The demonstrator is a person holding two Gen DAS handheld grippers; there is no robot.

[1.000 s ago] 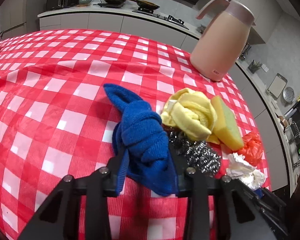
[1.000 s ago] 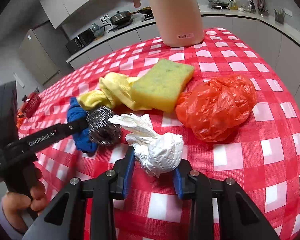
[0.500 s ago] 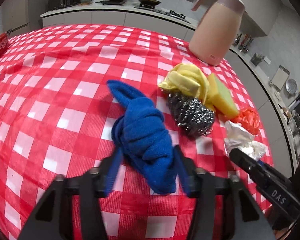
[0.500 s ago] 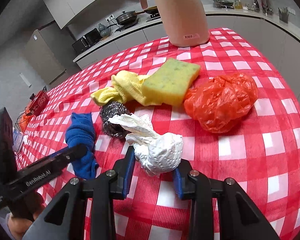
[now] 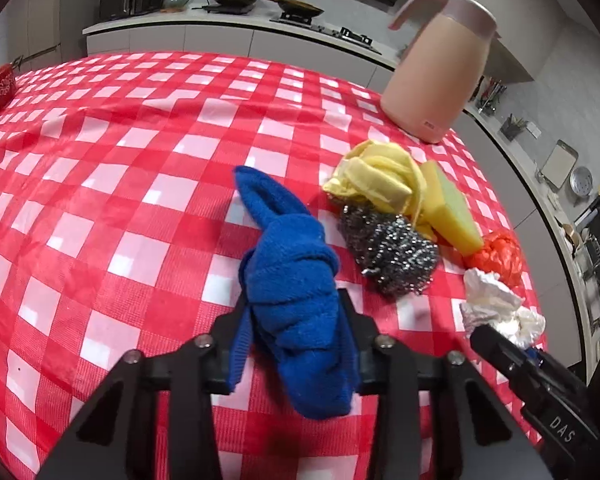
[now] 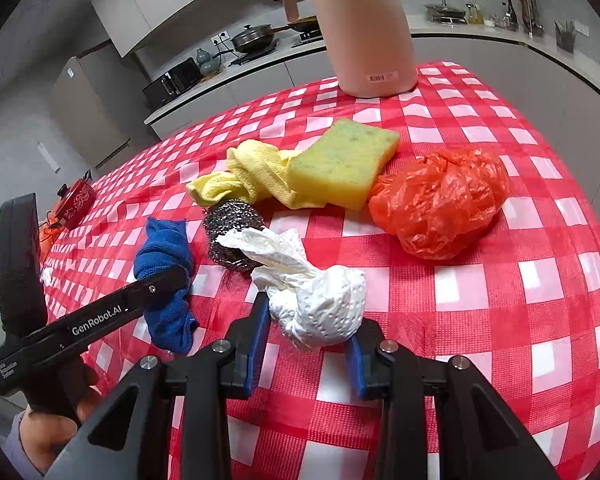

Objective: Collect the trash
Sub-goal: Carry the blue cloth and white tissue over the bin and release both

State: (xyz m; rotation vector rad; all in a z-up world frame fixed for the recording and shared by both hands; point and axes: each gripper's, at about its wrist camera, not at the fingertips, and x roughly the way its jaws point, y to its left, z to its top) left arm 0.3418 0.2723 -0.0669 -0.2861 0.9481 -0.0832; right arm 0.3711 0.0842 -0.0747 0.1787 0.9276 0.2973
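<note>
On the red checked table (image 5: 100,160) lies a knotted blue cloth (image 5: 284,240) (image 6: 162,248). My left gripper (image 5: 296,308) (image 6: 168,276) is closing its jaws on the cloth's near end, and both pads press its sides. My right gripper (image 6: 310,320) (image 5: 496,344) is shut on a crumpled white paper wad (image 6: 320,300) (image 5: 496,300). Just beyond the wad sits a crumpled orange plastic bag (image 6: 440,204) (image 5: 500,248).
A steel scourer (image 5: 388,244) (image 6: 232,224), a yellow cloth (image 5: 380,176) and a yellow-green sponge (image 6: 344,160) are bunched between the two grippers. A pink jug (image 5: 440,72) stands at the far table edge. A red object (image 6: 76,200) lies far left. Kitchen counters lie beyond.
The left gripper drew the blue cloth away from the scourer, opened briefly, then closed on it again. The right gripper kept still with the paper wad.
</note>
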